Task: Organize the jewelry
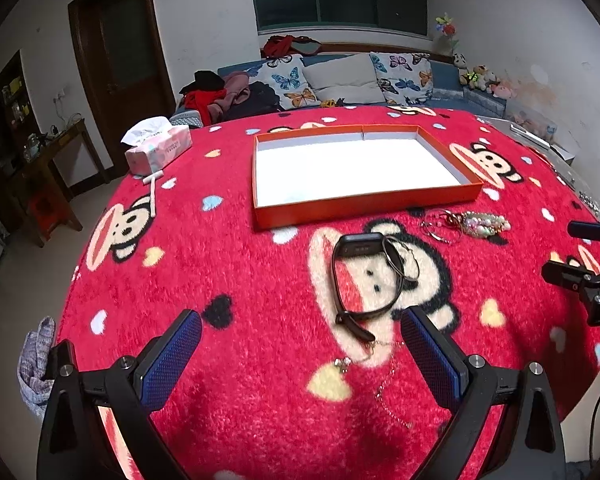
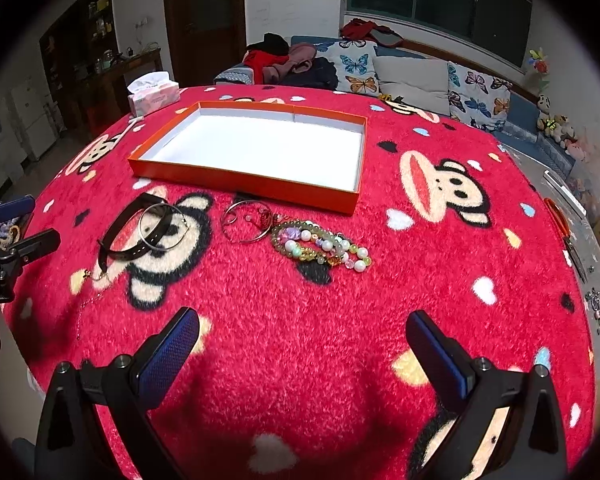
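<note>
A black smart band with a dark rectangular screen and a rubber strap point(image 1: 354, 280) lies on the worktop just ahead of the left claw point(image 1: 300, 334), its loose strap end reaching down between the two blue-padded fingers. A thin silver-coloured bangle point(image 1: 396, 258) rests on the band's right side, overlapping the strap. A fine gold-coloured chain necklace with a small pendant point(image 1: 374, 364) trails from the strap end toward the claw's right finger. The left claw is spread wide and pinches nothing.

Ahead of the right claw point(image 2: 302, 322) and well apart from it lies a cluster of beaded bracelets in white, green, purple and amber beads point(image 2: 324, 246). Touching that cluster on its left are thin wire bangles with a small red charm point(image 2: 246, 220). Farther left are the same band and bangle. The right claw is also spread wide and empty, hovering over bare cloth.

Beyond all the jewellery sits a shallow rectangular orange cardboard tray with a white inside point(image 2: 240, 178), with nothing in it. The worktop is covered by a fuzzy red blanket printed with cartoon monkey faces and small hearts point(image 2: 300, 360). At its far left corner stands a pink soft pack of tissues point(image 1: 158, 150); its print is too small to read. On the left gripper's body, seen from the right wrist, white lettering ends in "bot.AI".
</note>
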`<action>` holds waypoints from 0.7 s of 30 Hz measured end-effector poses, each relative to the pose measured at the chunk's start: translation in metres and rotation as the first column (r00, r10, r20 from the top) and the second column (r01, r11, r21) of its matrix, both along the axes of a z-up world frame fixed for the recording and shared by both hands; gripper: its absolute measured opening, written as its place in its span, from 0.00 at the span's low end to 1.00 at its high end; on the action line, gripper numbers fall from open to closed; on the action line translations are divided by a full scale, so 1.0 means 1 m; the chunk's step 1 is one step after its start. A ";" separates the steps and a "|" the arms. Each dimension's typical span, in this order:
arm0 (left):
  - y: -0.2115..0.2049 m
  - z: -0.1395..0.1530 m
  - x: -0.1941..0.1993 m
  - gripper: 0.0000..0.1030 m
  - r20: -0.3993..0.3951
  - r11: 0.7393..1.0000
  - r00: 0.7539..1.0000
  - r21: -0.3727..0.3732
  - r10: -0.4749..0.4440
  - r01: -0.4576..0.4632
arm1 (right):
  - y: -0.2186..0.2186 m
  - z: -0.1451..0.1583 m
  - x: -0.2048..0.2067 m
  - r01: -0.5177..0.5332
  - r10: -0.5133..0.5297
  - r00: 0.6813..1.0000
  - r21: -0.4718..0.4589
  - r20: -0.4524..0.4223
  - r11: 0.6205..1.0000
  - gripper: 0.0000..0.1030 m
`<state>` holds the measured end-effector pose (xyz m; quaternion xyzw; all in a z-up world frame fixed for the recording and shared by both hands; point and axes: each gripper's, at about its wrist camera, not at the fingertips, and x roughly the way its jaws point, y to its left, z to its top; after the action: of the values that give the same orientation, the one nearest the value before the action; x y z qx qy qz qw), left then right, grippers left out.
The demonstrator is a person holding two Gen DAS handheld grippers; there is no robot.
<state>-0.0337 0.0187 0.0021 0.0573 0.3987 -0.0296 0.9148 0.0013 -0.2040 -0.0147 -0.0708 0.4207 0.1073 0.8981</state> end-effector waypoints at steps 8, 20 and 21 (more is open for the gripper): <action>0.001 -0.005 -0.006 1.00 -0.008 1.000 1.000 -0.005 -0.001 0.001 | 0.007 -0.003 -0.004 -0.028 0.028 1.000 0.003 -0.011 1.000 1.00; -0.012 -0.016 0.014 1.00 -0.044 0.997 0.996 -0.019 -0.077 0.076 | 0.018 -0.009 0.003 -0.069 0.070 0.997 0.020 -0.035 0.997 1.00; -0.015 -0.019 0.018 1.00 -0.051 0.997 0.995 -0.014 -0.083 0.082 | 0.018 -0.009 0.004 -0.072 0.072 0.997 0.019 -0.035 0.997 1.00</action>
<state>-0.0154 0.0034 -0.0168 0.0673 0.4194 -0.0712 0.9025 0.0052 -0.1856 -0.0234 -0.0760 0.4329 0.1445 0.8865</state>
